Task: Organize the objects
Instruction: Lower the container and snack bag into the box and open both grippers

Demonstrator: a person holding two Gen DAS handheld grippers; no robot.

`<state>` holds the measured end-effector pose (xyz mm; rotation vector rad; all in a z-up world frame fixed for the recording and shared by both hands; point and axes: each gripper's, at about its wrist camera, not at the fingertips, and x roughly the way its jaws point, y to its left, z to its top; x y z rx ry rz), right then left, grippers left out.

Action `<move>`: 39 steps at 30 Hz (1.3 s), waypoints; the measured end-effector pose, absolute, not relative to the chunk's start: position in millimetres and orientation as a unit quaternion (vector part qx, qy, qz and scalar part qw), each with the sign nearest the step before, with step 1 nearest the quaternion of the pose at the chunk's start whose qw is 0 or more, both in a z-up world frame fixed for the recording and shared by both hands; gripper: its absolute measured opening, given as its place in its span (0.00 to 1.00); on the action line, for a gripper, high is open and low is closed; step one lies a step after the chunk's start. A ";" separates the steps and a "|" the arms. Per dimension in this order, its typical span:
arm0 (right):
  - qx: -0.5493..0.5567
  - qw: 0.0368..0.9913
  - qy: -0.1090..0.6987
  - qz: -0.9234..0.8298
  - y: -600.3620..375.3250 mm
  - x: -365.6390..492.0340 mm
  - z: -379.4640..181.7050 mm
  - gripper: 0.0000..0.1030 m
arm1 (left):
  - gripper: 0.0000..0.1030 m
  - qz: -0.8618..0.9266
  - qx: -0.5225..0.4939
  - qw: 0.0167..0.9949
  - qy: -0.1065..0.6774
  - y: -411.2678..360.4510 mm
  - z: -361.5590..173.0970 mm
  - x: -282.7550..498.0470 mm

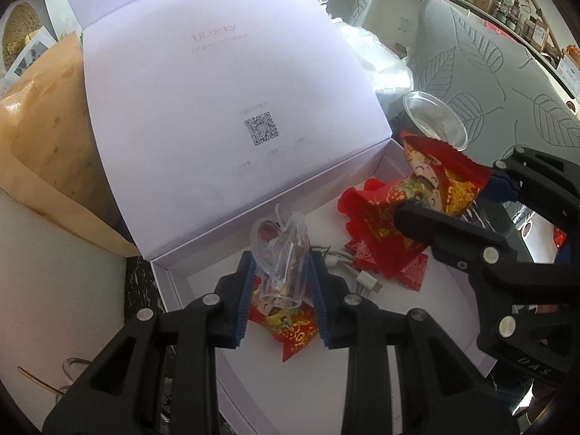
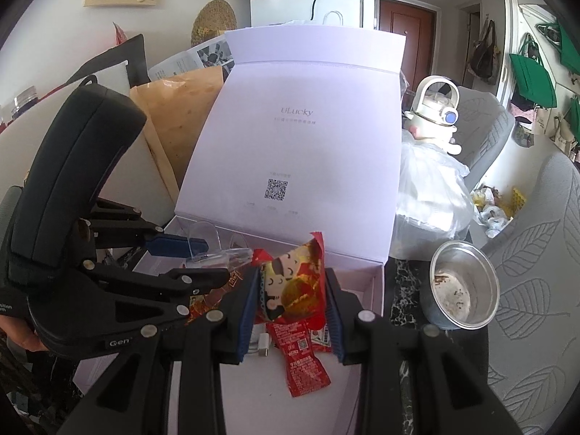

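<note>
An open white gift box [image 1: 174,282] with a raised lid [image 1: 232,101] stands in front of me; it also shows in the right wrist view [image 2: 377,282]. My left gripper [image 1: 281,279] is shut on a clear plastic piece [image 1: 282,250] and holds it above the box floor. My right gripper [image 2: 291,290] is shut on a red cartoon-printed snack packet [image 2: 293,286], held over the box; it also shows in the left wrist view [image 1: 435,185]. Several red packets [image 1: 377,246] and a white cable [image 1: 359,275] lie inside the box.
A clear plastic cup [image 1: 435,119] and a metal cup [image 2: 460,286] stand right of the box. A white plastic bag [image 2: 427,195] lies behind them. A brown paper bag [image 1: 47,137] leans left of the lid. A grey leaf-patterned sofa [image 1: 507,72] is at right.
</note>
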<state>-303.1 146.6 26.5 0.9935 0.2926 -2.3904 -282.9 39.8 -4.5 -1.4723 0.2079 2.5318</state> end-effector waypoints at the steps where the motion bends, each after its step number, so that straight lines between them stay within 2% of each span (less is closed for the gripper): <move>1: 0.371 0.265 0.109 -0.883 146.1 -304.7 23.5 0.33 | 0.27 0.857 -0.501 0.103 0.070 40.1 -7.1 -284.3; 14: 0.397 0.257 0.124 -0.872 144.7 -316.0 2.2 0.33 | 0.27 0.848 -0.513 0.102 0.089 53.2 -22.3 -288.6; 28: 0.426 0.232 0.145 -0.862 146.5 -325.4 -10.9 0.33 | 0.28 0.844 -0.522 0.096 0.070 55.7 -25.2 -303.1; 39: 0.407 0.218 0.161 -0.872 145.8 -320.3 2.3 0.37 | 0.29 0.856 -0.507 0.074 0.073 52.0 -10.0 -300.8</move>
